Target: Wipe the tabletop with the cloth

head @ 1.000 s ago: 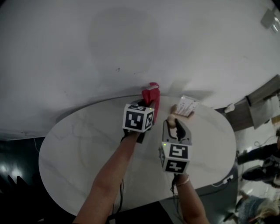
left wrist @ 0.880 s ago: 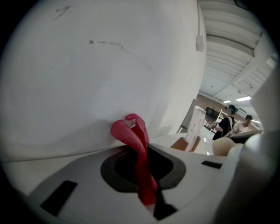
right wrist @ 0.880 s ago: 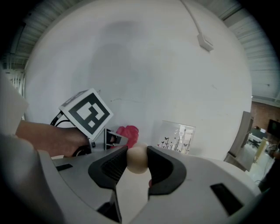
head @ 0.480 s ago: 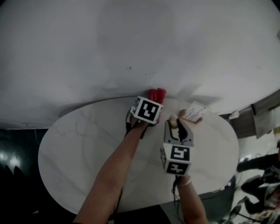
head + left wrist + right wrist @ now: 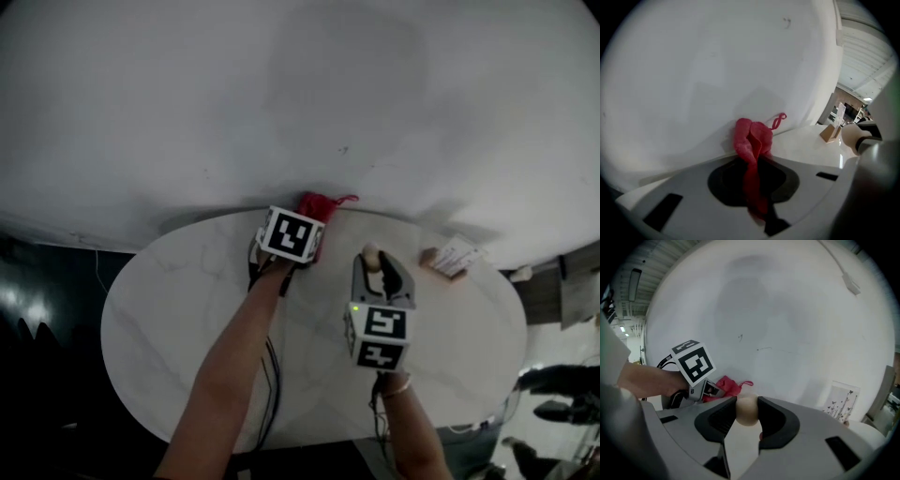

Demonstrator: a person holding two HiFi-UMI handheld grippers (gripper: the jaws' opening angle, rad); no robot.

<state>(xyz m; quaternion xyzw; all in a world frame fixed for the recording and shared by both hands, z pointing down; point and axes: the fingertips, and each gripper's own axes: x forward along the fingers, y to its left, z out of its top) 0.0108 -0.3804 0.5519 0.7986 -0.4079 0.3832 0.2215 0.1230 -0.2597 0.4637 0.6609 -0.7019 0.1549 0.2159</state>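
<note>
The red cloth (image 5: 322,204) is bunched at the far edge of the white oval table (image 5: 178,309), by the wall. My left gripper (image 5: 305,228) is shut on it. In the left gripper view the red cloth (image 5: 752,140) runs back between the jaws of the left gripper (image 5: 753,165), and a thin loop sticks out of its top. My right gripper (image 5: 373,258) hangs over the table's middle, shut on a small beige ball (image 5: 370,252). In the right gripper view that beige ball (image 5: 746,411) sits pinched between the dark pads (image 5: 771,416), with the red cloth (image 5: 726,386) beyond it.
A small white card in a wooden stand (image 5: 450,255) sits at the table's far right. A plain white wall (image 5: 281,94) rises right behind the table. A black cable (image 5: 267,375) runs along the left arm. Dark floor lies to the left and cluttered floor to the right.
My left gripper has carried the cloth leftward along the table's far edge, away from the card stand. The right gripper still holds the ball over the table's middle.
</note>
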